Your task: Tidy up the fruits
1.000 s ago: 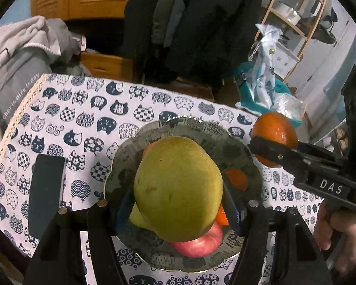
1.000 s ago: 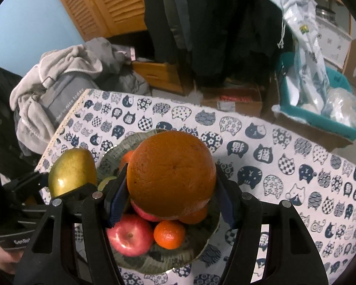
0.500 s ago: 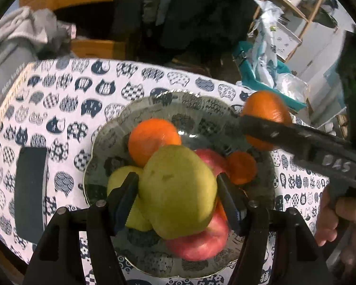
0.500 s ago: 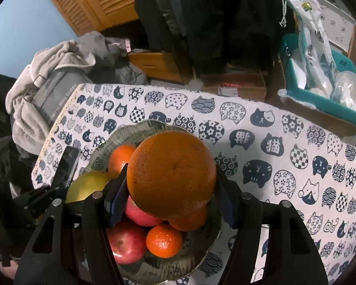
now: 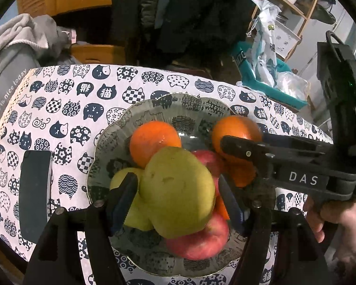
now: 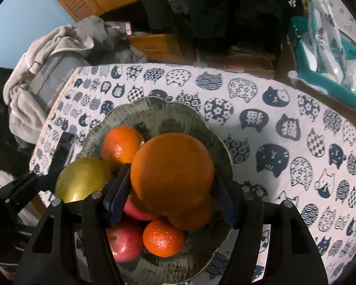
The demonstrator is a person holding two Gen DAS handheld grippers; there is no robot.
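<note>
A grey patterned bowl (image 5: 154,102) (image 6: 154,114) on the cat-print cloth holds several fruits. A green pear (image 5: 178,190) (image 6: 83,178) rests on a red apple (image 5: 197,239) and a yellow-green fruit (image 5: 128,213). My left gripper (image 5: 175,180) stands around the pear, jaws opening, with slim gaps at both pads. A big orange (image 6: 173,173) (image 5: 235,128) sits on another orange in the bowl. My right gripper (image 6: 172,175) brackets it, jaws opening, a thin gap showing at the right pad. A mandarin (image 5: 154,140) (image 6: 121,144) lies at the back of the bowl.
A dark phone (image 5: 34,194) lies flat on the cloth left of the bowl. A teal bin (image 5: 268,85) with plastic bags stands beyond the table's far right edge. Grey clothes (image 5: 11,47) are piled at the far left. A hand (image 5: 332,213) holds the right gripper's handle.
Both grippers came down over the bowl. The pear and the big orange now rest on the fruit pile, and the left jaws have widened off the pear.
</note>
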